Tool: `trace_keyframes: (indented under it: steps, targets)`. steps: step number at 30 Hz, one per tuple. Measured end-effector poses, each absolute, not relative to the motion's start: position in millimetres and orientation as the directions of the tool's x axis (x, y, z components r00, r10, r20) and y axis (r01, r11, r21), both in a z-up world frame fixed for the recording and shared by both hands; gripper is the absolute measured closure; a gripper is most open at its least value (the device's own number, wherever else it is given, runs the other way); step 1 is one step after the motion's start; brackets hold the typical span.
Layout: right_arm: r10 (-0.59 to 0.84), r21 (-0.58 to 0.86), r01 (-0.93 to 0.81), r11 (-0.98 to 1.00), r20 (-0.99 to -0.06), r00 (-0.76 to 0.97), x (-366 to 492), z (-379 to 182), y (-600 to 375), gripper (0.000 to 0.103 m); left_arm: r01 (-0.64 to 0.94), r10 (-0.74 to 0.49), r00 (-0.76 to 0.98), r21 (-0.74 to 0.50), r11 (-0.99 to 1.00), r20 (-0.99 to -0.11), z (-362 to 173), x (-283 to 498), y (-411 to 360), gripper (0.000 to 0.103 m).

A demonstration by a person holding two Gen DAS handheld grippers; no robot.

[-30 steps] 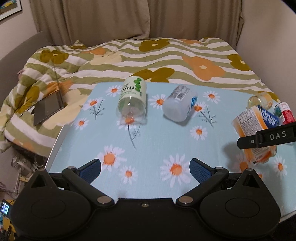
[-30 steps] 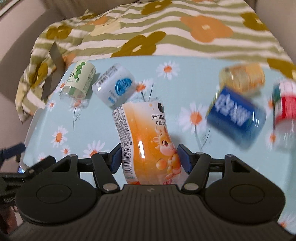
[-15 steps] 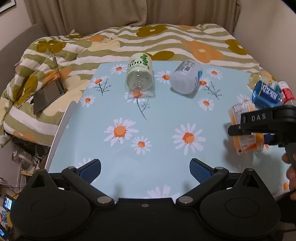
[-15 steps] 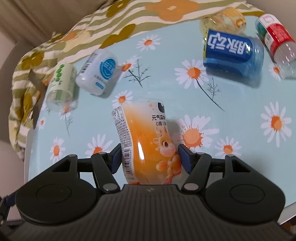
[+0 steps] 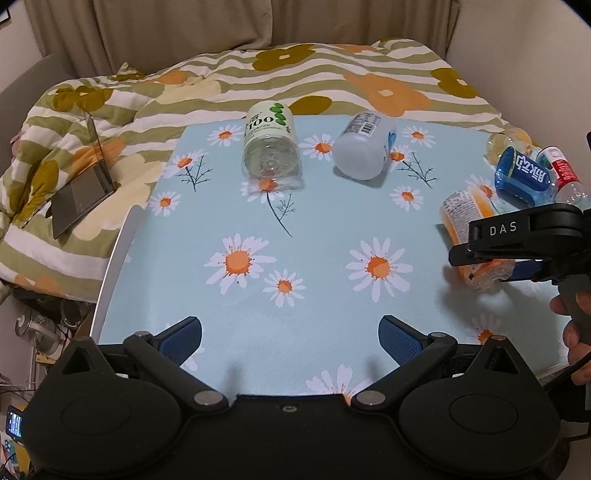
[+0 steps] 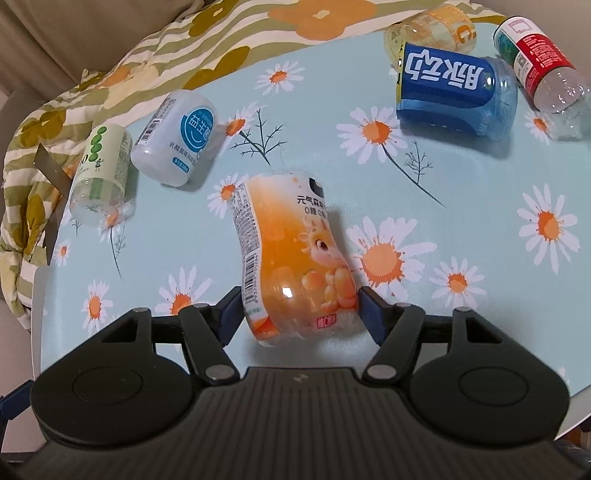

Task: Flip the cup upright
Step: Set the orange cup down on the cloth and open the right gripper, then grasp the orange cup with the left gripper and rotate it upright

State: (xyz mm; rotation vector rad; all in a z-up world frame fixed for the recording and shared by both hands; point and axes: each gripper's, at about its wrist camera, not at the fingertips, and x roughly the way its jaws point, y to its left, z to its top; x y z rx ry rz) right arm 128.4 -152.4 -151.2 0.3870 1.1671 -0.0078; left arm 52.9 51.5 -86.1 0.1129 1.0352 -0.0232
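Observation:
My right gripper point(image 6: 295, 310) is shut on an orange cup point(image 6: 291, 254) made from a cut bottle, holding it tilted just above the daisy-print table point(image 6: 480, 332). In the left wrist view the orange cup point(image 5: 469, 218) hangs at the right under the right gripper point(image 5: 517, 236). My left gripper point(image 5: 291, 336) is open and empty over the table's near edge. A green-label cup point(image 5: 269, 144) and a white cup point(image 5: 364, 147) lie on their sides at the far side of the table.
A blue cup point(image 6: 454, 92), a yellow cup point(image 6: 432, 33) and a red-label cup point(image 6: 535, 62) lie on their sides at the far right corner. A striped floral quilt point(image 5: 332, 77) lies behind the table. A dark tablet point(image 5: 79, 199) rests on the quilt at left.
The right gripper has carried the orange cup toward the near right of the table and lowered it, away from the blue cup. The left gripper has drawn back and up.

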Motion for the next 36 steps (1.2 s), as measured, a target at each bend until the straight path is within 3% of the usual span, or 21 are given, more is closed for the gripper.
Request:
trace_keyframes:
  steps: [3, 11, 17, 20, 25, 36]
  targets:
    - [0.222, 0.327, 0.207, 0.922, -0.885, 0.410, 124, -142, -156, 0.000, 0.073, 0.037, 0.523, 0.088, 0.993, -0.852, -80, 53, 52, 0.000]
    - [0.232, 0.315, 0.085, 0.945, -0.831, 0.505, 90, -85, -175, 0.000, 0.083, 0.013, 0.584, 0.077, 0.994, -0.812, -44, 60, 44, 0.000]
    - [0.120, 0.135, -0.020, 0.991, -0.791, 0.600, 61, -56, -200, 0.000, 0.157, -0.094, 0.564, -0.006, 0.988, -0.820, -29, 94, 10, 0.000]
    - [0.064, 0.074, -0.011, 0.997, -0.776, 0.627, 53, -57, -220, 0.000, 0.176, -0.134, 0.500, -0.051, 0.983, -0.856, -35, 117, -12, 0.000]
    - [0.071, 0.090, 0.000, 0.996, -0.780, 0.621, 49, -75, -257, 0.000, 0.175, -0.146, 0.382, -0.083, 0.981, -0.913, -54, 153, -49, 0.001]
    - [0.150, 0.156, -0.038, 0.987, -0.805, 0.573, 53, -121, -296, 0.000, 0.124, -0.093, 0.196, -0.070, 0.990, -0.976, -109, 197, -99, 0.015]
